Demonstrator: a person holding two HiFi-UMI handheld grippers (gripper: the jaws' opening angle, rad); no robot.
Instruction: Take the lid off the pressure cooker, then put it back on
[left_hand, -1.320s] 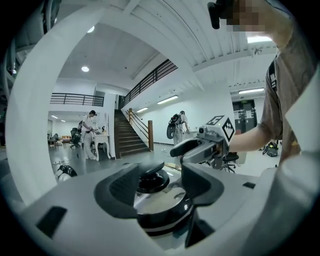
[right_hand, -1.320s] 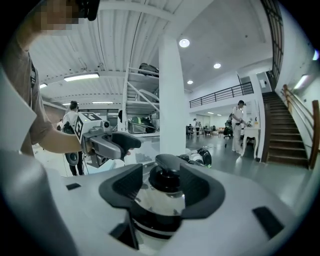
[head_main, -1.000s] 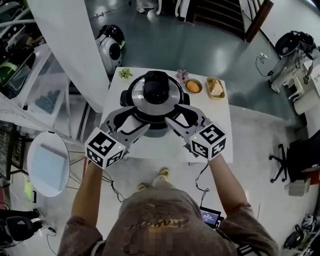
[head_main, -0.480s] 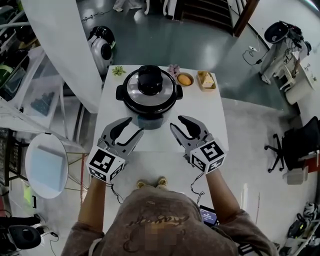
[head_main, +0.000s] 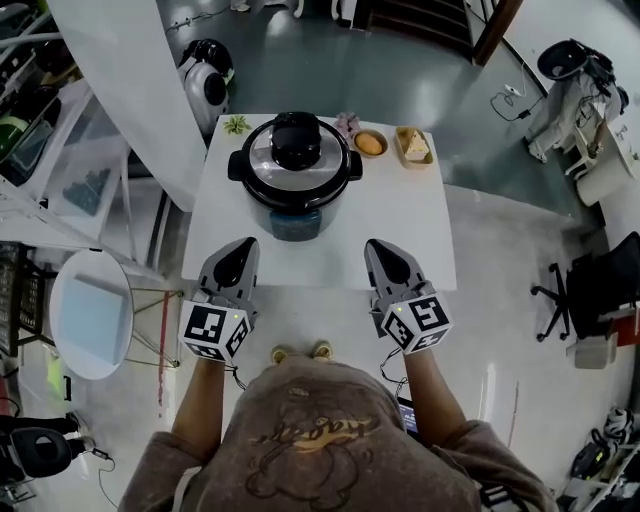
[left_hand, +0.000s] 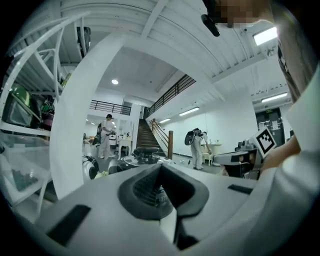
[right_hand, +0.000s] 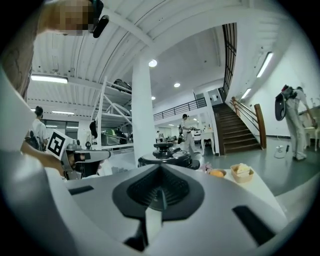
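1. The pressure cooker (head_main: 295, 180) is sitting at the far middle of the white table (head_main: 400, 240), with its lid (head_main: 262, 165) resting on top.
2. A small bowl (head_main: 369, 144) and a food tray (head_main: 412, 146) are standing just beside the cooker's right handle. A wide reach there is risking a knock.
3. The left gripper (head_main: 240, 252) and right gripper (head_main: 383, 252) are hovering at the near table edge, well apart from the cooker. Their jaws have just been closing and are meeting on nothing.
4. Approaching with the jaws pinched like this is risking a push on the lid instead of a grip.
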